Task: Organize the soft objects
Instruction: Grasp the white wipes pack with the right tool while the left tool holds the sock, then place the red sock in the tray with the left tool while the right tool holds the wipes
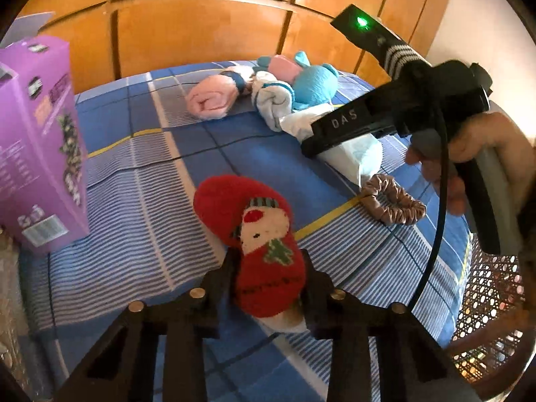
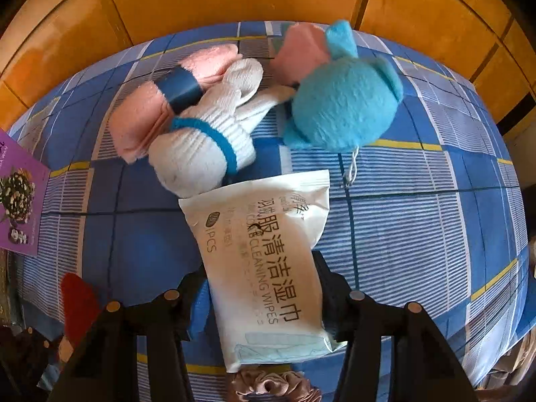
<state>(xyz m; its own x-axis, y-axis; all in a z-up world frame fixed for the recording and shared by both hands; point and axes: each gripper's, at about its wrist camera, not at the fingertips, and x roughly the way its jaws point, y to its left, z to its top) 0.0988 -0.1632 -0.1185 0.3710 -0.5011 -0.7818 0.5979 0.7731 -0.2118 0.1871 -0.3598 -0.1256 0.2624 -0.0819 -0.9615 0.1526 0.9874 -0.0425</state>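
A red Christmas sock with a snowman lies on the blue checked bedspread, and my left gripper is shut on its lower half, one finger pressing each side. My right gripper points steeply down and is shut on a white pack of cleaning wipes, its fingers against the pack's long edges. In the left wrist view the right gripper hangs over that pack. Behind it lie a pink rolled towel, a white sock bundle and a blue plush toy.
A brown satin scrunchie lies on the bed near the wipes pack. A purple carton stands at the left edge. Wooden wardrobe doors rise behind the bed. A wicker chair seat sits off the right side.
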